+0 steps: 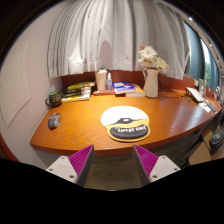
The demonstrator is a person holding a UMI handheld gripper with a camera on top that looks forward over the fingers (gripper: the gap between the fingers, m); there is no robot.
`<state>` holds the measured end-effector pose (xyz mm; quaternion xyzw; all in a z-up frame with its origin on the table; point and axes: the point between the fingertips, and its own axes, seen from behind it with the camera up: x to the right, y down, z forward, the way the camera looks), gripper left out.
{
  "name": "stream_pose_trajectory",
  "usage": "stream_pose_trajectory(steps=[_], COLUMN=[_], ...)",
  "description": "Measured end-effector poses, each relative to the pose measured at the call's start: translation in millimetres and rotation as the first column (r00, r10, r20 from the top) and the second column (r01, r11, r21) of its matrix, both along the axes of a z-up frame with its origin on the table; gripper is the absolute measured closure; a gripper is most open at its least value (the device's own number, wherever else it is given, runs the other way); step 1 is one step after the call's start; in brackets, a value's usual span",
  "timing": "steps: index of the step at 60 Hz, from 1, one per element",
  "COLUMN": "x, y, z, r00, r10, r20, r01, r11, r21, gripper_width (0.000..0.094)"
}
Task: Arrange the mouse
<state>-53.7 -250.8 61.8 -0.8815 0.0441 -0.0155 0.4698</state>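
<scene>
The table (90, 118) is a wooden one with a curved front edge, its top warm orange-brown and glossy. Near the middle of that front edge lies a round mouse pad (125, 123) — white on the far half, dark on the near half, with pale lettering too small to read. The mouse (54, 121) sits well apart from it, close to the table's left edge, a small grey shape.

Along the back edge stand books (77, 91), a pale bottle-like container (101, 79) and a white vase (151, 80) holding pale flowers. More flat items lie toward the right edge, hard to make out.

Behind the table hang light curtains (100, 35) across the whole back of the room, with a window strip at the right.

The gripper (113, 163) hovers short of the table's front edge — its jaws stand wide apart with nothing between them, the pink pads (79, 160) facing inward.
</scene>
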Motion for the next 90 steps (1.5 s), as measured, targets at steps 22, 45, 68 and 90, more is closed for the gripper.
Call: stream_pose_trajectory(steps=[22,45,68,90], x=[-205.1,-301.5,-305.0,-300.3], y=[79.3,194.6,246.7,261.7], z=[-62.3,-74.2,-76.9,-64.1], r00=[0.972,0.955,0.969,0.971], r10=[0.213,0.282,0.246,0.239], r20=[-0.096,-0.098,-0.014,-0.026], r01=[-0.220,-0.290,-0.245,-0.239], r11=[0.973,0.952,0.958,0.947], r21=[-0.074,-0.093,-0.146,-0.217], gripper_width=[0.0170,0.0187,0.0492,0.0562])
